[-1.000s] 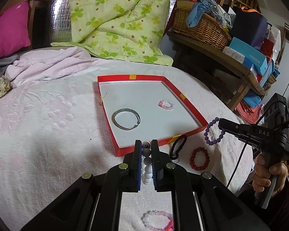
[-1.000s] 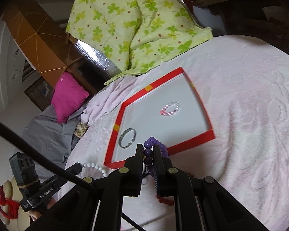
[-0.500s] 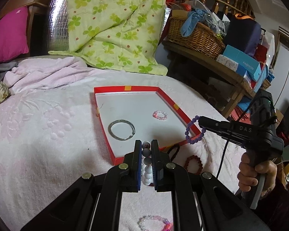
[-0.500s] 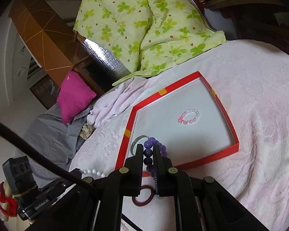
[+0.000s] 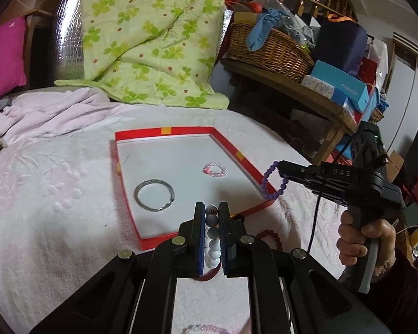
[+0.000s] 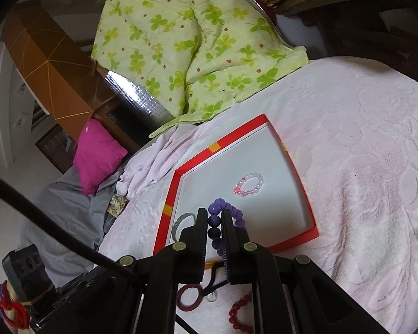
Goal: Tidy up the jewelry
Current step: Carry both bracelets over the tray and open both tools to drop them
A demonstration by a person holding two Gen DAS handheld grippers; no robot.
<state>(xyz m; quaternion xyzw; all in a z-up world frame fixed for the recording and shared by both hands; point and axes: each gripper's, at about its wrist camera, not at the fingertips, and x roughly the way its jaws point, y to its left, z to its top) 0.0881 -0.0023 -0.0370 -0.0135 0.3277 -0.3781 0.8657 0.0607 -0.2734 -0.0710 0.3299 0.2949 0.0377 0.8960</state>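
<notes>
Left wrist view
Left gripper (image 5: 211,222): jaws narrow, clamped on a white bead bracelet (image 5: 212,246), poised just short of the red tray's (image 5: 164,131) near edge, presumably to drop it in.
Right gripper (image 5: 280,170): pinching a purple bead bracelet (image 5: 267,182) that dangles over the tray's right edge (held by one side so the loop hangs free).
Tray contents: silver bangle (image 5: 154,195) near the left edge, pink bead bracelet (image 5: 215,168) toward the right.
Still on the bedspread: dark red bead bracelet (image 5: 271,236).

Right wrist view
Right gripper (image 6: 215,222): jaws narrow on the purple bead bracelet (image 6: 229,213), above the red tray's (image 6: 220,144) near left corner.
Waiting outside: dark red bead bracelet (image 6: 238,316), maroon ring (image 6: 189,297).
</notes>
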